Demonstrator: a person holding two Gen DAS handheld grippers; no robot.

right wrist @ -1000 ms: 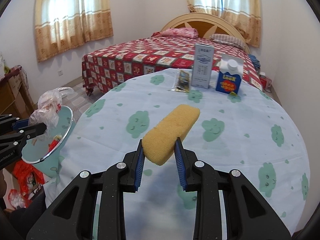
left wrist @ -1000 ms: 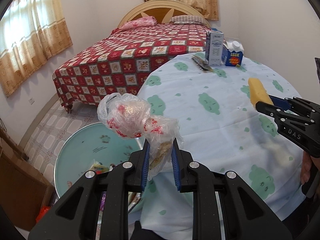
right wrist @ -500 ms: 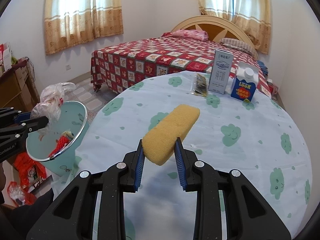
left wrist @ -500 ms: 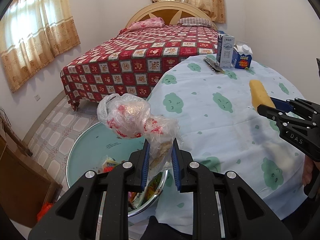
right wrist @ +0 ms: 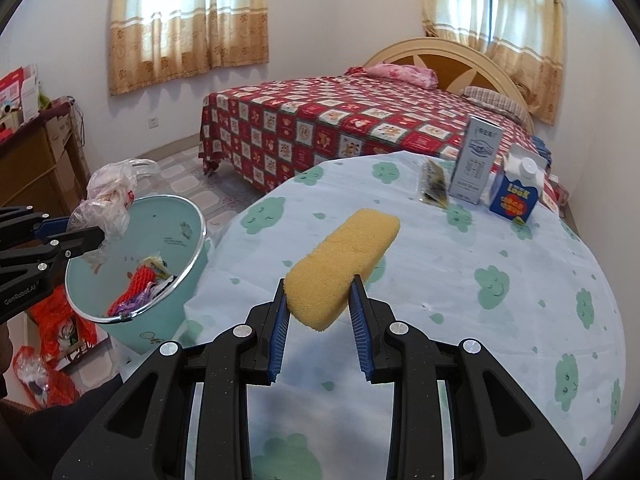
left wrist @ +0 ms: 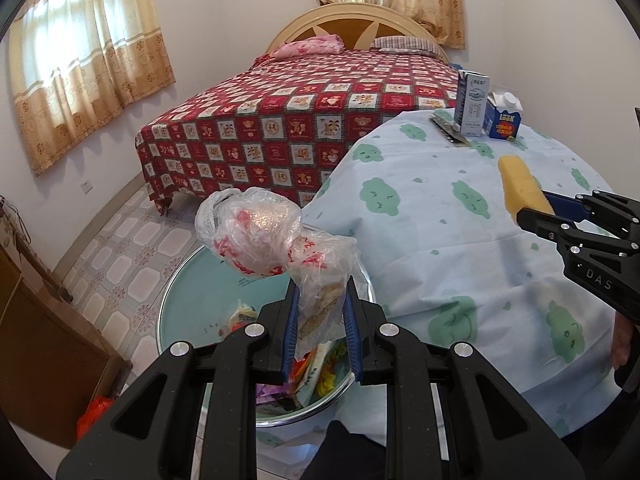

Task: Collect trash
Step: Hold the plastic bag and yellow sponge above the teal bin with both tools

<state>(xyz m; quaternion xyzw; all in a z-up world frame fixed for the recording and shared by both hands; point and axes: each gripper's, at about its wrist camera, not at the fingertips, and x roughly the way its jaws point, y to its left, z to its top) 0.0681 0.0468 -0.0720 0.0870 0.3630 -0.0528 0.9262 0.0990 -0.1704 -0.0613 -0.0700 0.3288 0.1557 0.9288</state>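
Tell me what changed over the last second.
The left gripper carried the plastic bag from the table edge to above the teal bin, now showing more trash inside. Unchanged: both grips, the right gripper on the sponge; cartons unmoved.

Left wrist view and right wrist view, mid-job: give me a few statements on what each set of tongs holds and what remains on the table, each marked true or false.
1. The left tongs grip a crumpled clear plastic bag with red print. True.
2. That bag hangs above the round teal trash bin with a metal rim. True.
3. The right tongs are empty. False: they clamp a yellow rectangular sponge.
4. The bin is empty. False: colourful wrappers and a red mesh piece lie inside.
5. A tall white carton and a blue carton with a white cap stand upright on the cloud-print tablecloth. True.
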